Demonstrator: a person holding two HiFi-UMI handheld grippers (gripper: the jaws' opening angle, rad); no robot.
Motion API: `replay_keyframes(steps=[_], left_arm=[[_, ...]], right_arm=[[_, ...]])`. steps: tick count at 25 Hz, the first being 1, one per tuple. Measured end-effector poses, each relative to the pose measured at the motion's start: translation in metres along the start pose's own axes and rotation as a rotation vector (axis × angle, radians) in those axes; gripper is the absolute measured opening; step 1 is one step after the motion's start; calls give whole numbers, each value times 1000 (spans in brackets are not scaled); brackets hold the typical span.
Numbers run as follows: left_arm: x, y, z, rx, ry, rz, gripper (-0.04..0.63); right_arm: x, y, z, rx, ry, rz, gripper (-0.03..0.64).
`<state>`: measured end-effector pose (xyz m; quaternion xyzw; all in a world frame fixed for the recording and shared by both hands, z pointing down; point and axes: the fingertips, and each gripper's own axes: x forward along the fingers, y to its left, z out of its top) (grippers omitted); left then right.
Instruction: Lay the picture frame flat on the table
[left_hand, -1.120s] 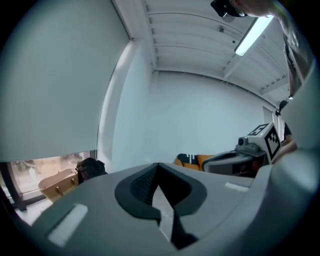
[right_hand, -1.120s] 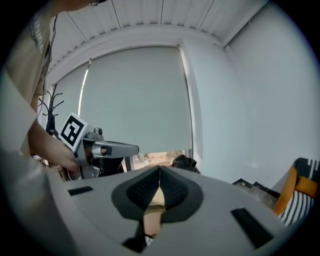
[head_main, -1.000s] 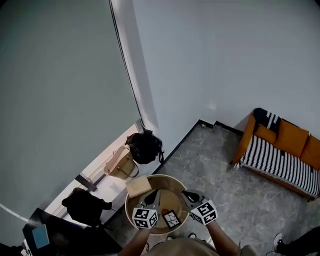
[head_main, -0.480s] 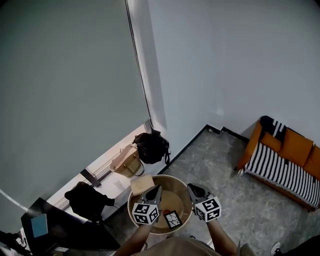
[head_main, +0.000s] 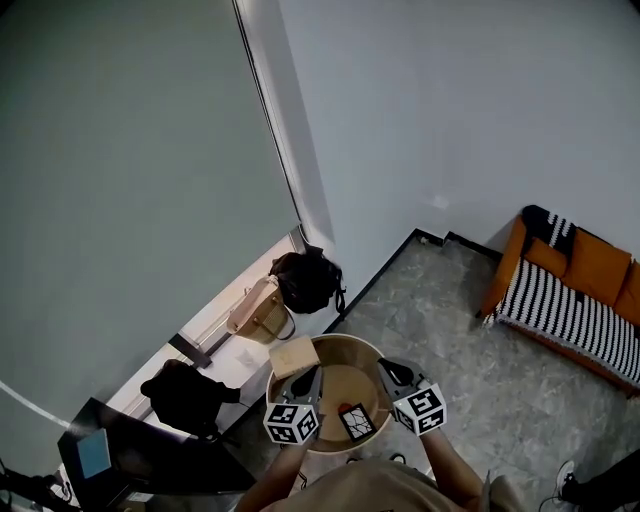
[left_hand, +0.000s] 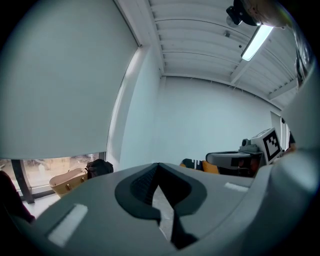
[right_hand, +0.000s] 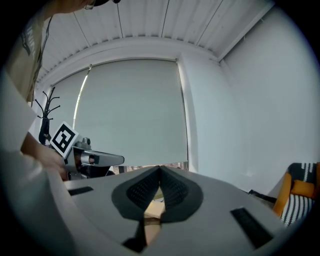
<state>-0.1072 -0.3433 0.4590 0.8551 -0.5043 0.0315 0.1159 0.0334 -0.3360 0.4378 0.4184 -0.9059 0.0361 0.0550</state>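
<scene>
A round wooden table (head_main: 345, 352) sits just below me. A tan wooden slab (head_main: 293, 356), perhaps the picture frame seen from behind, rests at the table's far left rim. A small dark-framed panel (head_main: 356, 421) lies flat near the front, between the two marker cubes. My left gripper (head_main: 308, 379) is shut and empty above the table's left part, pointing away from me; its tips (left_hand: 158, 165) meet. My right gripper (head_main: 386, 369) hovers over the right part, also shut with nothing held (right_hand: 160, 168). The tan slab (right_hand: 150, 216) shows beyond its closed jaws.
A black backpack (head_main: 305, 282) and a tan handbag (head_main: 260, 312) sit by the window ledge, and another black bag (head_main: 185, 395) lies nearer left. A dark desk (head_main: 130, 465) is at bottom left. An orange sofa with a striped cover (head_main: 570, 295) stands at right on the grey floor.
The head view has swung a little, so the room shifts in the picture. Both grippers stay shut over the table in about the same places.
</scene>
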Motion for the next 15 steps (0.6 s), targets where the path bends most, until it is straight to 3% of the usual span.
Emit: replay_keyframes(steps=[15], left_arm=[[-5,-7,0,-6,-3,-13,6]], right_arm=[[-12,3,9,-51,-9,-24,6]])
